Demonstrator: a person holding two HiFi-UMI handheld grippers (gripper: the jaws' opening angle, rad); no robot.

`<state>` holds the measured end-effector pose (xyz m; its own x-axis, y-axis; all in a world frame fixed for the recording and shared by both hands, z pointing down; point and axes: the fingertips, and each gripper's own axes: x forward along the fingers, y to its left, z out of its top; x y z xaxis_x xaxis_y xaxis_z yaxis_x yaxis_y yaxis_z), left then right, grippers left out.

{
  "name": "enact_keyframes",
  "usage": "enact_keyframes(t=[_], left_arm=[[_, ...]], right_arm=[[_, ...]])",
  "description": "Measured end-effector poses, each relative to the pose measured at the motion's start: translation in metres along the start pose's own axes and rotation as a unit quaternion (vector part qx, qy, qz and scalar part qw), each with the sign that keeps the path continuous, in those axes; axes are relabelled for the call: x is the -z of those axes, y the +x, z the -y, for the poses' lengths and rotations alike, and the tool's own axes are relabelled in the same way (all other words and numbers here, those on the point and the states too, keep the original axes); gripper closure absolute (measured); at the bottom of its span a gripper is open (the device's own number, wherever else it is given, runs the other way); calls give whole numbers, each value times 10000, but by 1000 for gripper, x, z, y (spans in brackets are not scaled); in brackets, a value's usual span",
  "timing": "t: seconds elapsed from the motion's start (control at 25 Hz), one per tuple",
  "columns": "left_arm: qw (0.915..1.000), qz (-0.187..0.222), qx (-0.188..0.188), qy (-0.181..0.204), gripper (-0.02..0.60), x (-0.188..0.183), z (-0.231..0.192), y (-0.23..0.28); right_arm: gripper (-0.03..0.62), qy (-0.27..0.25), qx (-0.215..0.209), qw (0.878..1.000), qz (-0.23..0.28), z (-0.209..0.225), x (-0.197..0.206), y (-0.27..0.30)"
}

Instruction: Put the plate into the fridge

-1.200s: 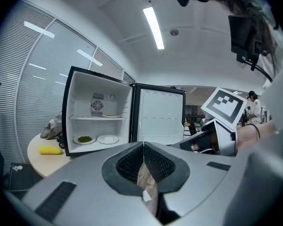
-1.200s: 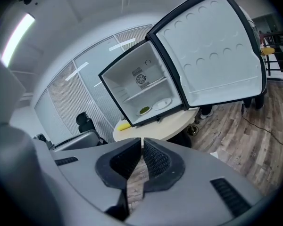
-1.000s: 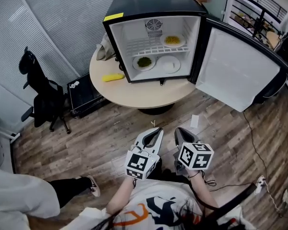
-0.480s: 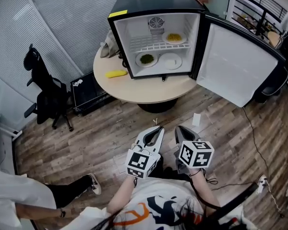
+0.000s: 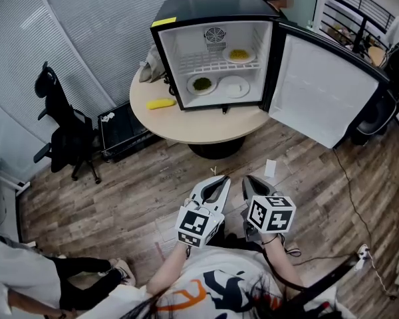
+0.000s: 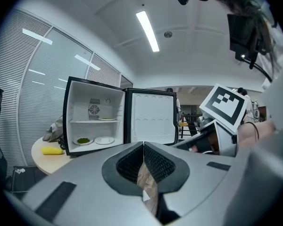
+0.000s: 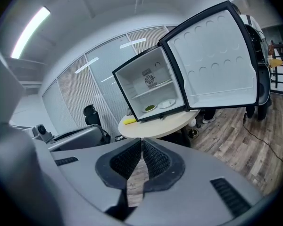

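Note:
A black mini fridge (image 5: 213, 8) stands open on a round table (image 5: 206, 121), its door (image 5: 326, 88) swung to the right. Inside, a plate of yellow food (image 5: 239, 55) sits on the wire shelf. Below it are a plate of green food (image 5: 201, 84) and an empty white plate (image 5: 234, 86). My left gripper (image 5: 221, 179) and right gripper (image 5: 247, 179) hang side by side over the wooden floor, well short of the table, both shut and empty. The left gripper (image 6: 143, 145) and the right gripper (image 7: 141, 141) each point at the fridge (image 6: 94, 114) (image 7: 151, 88).
A yellow object (image 5: 160, 103) and a grey bag (image 5: 149, 65) lie on the table left of the fridge. A black office chair (image 5: 63, 128) and a black box (image 5: 123, 130) stand at the left. A person (image 5: 26, 281) crouches at lower left. A cable (image 5: 349, 191) runs across the floor at the right.
The person at lower left has drawn their legs in towards the left. Both grippers stay shut and have barely moved; the view has shifted slightly.

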<state>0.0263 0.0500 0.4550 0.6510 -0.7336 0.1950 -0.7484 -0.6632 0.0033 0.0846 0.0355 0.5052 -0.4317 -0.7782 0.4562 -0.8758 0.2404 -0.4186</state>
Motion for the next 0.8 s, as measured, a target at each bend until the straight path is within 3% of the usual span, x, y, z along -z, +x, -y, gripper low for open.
enact_keyframes(t=[0.36, 0.8], left_arm=[[9998, -27, 181, 77, 568, -1, 15, 5], [9999, 3, 135, 48, 568, -3, 10, 4]], right_arm=[[566, 18, 63, 9999, 89, 4, -1, -9], [566, -2, 101, 9998, 169, 7, -8, -10]])
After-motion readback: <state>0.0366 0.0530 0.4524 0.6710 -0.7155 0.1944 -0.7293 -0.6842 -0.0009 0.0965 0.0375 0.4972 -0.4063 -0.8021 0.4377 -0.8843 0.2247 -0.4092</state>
